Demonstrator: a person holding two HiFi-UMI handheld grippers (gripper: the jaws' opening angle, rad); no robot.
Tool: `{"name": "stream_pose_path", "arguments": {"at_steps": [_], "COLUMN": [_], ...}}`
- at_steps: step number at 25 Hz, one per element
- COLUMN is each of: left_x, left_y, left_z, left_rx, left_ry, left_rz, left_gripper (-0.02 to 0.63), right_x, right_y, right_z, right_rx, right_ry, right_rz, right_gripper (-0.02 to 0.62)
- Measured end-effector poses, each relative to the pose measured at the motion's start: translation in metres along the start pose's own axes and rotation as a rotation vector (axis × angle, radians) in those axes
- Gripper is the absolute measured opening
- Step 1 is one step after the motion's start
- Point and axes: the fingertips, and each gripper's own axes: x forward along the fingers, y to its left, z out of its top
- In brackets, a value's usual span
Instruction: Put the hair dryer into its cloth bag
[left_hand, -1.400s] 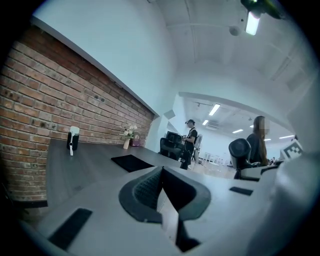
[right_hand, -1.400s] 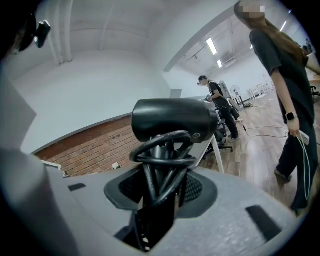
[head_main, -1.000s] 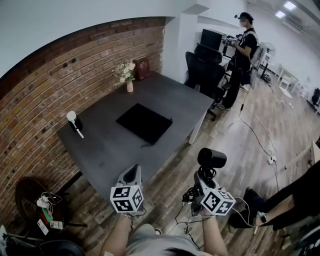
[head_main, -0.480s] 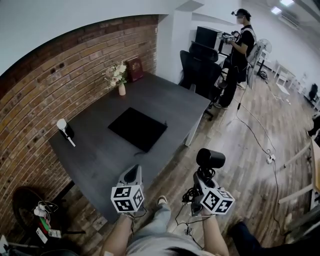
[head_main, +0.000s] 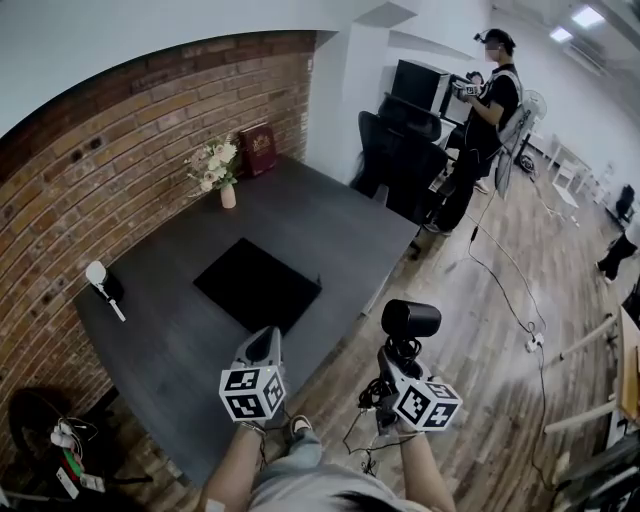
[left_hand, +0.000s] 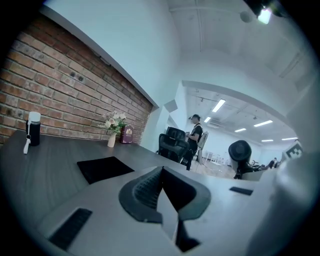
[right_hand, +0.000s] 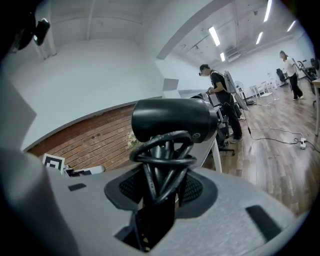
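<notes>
Right tool (right_hand: 161, 192) clamps hair dryer (right_hand: 172, 119), handle hidden behind coiled cord (right_hand: 162, 156).

Black hair dryer (head_main: 410, 320), all black! Up at ten o'clock, a black cloth bag (head_main: 257, 287) on the dark grey table (head_main: 330, 225). Red-brown brick wall (head_main: 100, 175) at nine o'clock. Black-and-white square markers on the left gripper (head_main: 262, 345) and right gripper (head_main: 398, 362).

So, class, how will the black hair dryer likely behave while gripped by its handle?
Probably stiff: the hair dryer has a hard-looking shell. Likely top-heavy, since its barrel stands above the right hand-held gripper. The cord looped round the handle may slip loose.
</notes>
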Motion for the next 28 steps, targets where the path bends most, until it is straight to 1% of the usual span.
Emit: {"name": "stream_pose_path", "arguments": {"at_steps": [5,11,17,20,25,28], "left_x": [0.049,0.095,0.119,0.122,0.123,0.122], "left_y": [0.012,0.030,0.054,0.063,0.079,0.088], "left_z": [0.010,0.015,0.022,0.022,0.022,0.023], "left_rx": [-0.013,-0.033,-0.069,-0.069,-0.068,-0.079], "left_ry": [0.016,0.029,0.021,0.031,0.042,0.035], "left_rz": [0.026,0.061,0.106,0.134,0.212,0.293], "left_gripper": [0.006,0.006,0.006,0.006,0.006,0.006], "right_x": [0.050,0.101,0.146,0.163,0.199,0.226], "right_y": [-0.014,-0.027,-0.025,-0.024,-0.025,-0.022], "right_z": [0.027,0.043,0.056,0.059,0.060,0.062], "right_rx": [-0.010,-0.030,-0.054,-0.050,-0.033,-0.046], "right_ry": [0.019,0.057,0.095,0.107,0.153,0.198], "right_rz": [0.020,0.044,0.082,0.102,0.154,0.220], "right_gripper": [0.153,0.153,0.153,0.153,0.153,0.153]}}
